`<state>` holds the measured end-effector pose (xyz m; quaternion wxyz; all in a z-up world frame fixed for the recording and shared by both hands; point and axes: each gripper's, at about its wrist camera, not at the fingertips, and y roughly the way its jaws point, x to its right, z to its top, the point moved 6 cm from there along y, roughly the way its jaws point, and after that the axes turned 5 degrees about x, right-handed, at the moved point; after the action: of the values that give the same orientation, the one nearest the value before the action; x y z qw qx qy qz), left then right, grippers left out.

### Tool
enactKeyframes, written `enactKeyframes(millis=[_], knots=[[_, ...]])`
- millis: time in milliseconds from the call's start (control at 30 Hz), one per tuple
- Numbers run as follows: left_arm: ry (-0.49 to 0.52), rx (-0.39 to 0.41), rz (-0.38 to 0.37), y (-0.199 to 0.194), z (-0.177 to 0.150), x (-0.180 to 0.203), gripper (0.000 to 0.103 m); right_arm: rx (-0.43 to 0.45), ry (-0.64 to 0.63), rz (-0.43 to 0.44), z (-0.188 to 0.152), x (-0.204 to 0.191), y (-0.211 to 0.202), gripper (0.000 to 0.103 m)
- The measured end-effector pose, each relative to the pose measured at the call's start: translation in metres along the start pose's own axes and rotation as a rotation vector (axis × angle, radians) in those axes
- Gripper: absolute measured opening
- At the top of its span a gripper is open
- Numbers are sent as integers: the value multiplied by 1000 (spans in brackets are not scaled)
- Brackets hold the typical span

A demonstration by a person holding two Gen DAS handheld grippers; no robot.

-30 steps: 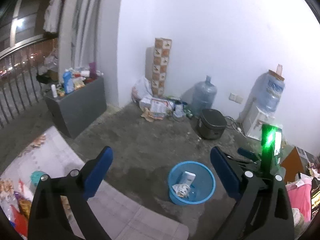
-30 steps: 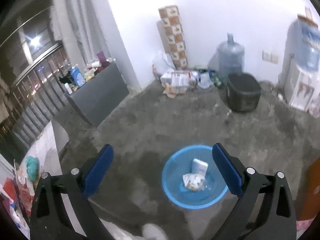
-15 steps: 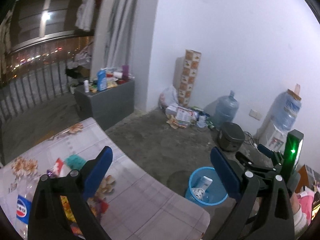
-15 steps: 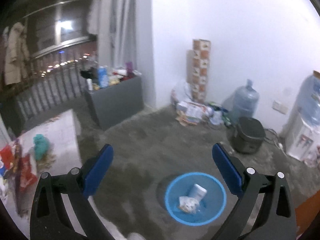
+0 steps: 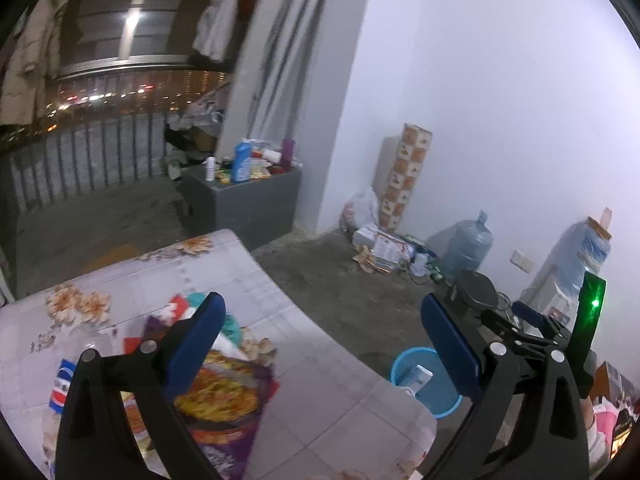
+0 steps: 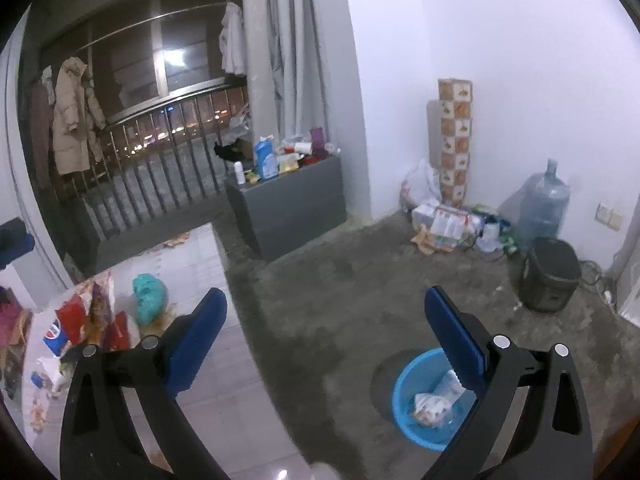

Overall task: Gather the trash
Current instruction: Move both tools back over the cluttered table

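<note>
Both tongs gape wide, holding nothing: the left tongs at lower centre over the bench, the right tongs likewise. One purple snack bag lies at lower left beside one teal wad. One blue basket on the floor, lower right, holds two pieces of trash.

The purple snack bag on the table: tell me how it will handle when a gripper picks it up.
The purple snack bag lies flat and creased, so it is probably floppy and light. Its glossy printed film may slip between pads. Pinched at one edge, it would likely droop rather than hold shape.
</note>
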<state>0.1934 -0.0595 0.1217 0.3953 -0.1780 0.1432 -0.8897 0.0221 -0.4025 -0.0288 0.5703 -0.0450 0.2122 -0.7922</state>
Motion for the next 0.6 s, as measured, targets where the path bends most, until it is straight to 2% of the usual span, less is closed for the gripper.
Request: enactKeyframes(millis=[233,400,600], knots=[[-62,78,119,-34,10,-56,96,-79,99,168,4,-24,12,95],[-118,87,173,-45,5,-94,96,-146,116,284,8,-60,28,94],[-168,64,187,-49,-8,-123,96,-196,105,368,11,-97,41,87]])
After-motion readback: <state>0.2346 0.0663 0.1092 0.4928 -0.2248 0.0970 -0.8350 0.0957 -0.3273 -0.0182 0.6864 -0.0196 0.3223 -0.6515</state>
